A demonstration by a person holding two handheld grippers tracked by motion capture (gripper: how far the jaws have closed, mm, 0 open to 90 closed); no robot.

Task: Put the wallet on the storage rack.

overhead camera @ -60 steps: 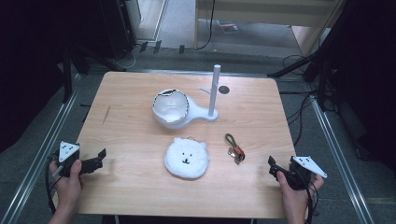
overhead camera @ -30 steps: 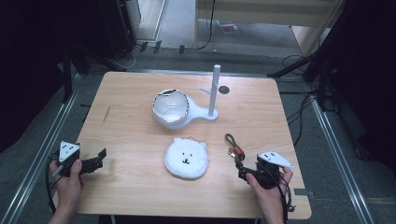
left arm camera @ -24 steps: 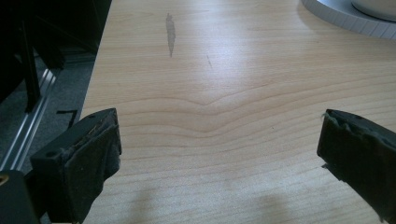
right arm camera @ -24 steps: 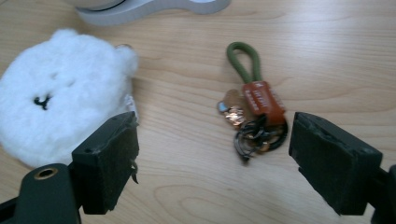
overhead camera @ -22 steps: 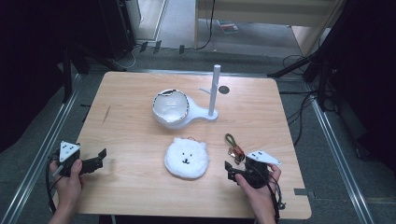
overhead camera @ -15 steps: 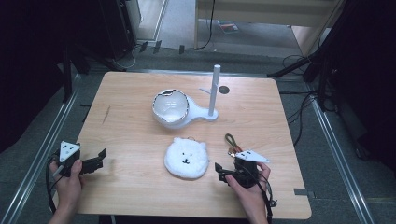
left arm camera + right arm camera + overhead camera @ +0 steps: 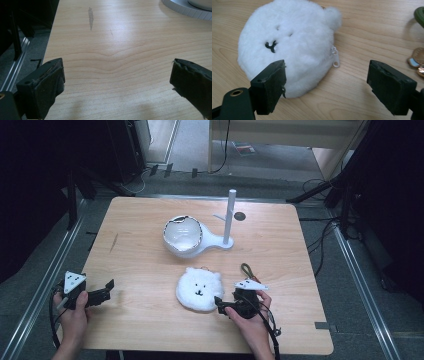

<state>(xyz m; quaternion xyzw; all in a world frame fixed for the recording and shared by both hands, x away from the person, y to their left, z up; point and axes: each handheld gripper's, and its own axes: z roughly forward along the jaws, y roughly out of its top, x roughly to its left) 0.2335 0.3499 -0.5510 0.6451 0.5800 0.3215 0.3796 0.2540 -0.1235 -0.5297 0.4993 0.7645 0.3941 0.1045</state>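
Note:
A white fluffy bear-face pouch (image 7: 199,289) lies flat on the wooden table (image 7: 150,220), front of centre. My right gripper (image 7: 220,304) is at the pouch's right front edge and points left at it. In the right gripper view the pouch (image 7: 287,47) lies just beyond the jaws, its zipper pull (image 7: 335,59) to the right. The right gripper (image 7: 329,75) stands open, its left jaw in front of the pouch's near edge with nothing pressed. My left gripper (image 7: 103,293) rests at the front left, open over bare wood (image 7: 117,72).
A white bowl-shaped stand (image 7: 183,235) with an upright pole (image 7: 230,217) sits mid-table; its rim (image 7: 185,11) shows in the left gripper view. A keychain with a green loop (image 7: 246,269) lies right of the pouch, and its loop (image 7: 419,15) and brown charm (image 7: 417,58) show in the right gripper view.
My right gripper has slid left from the table's front right corner to the pouch's edge, jaws still wide. The left gripper has stayed put.

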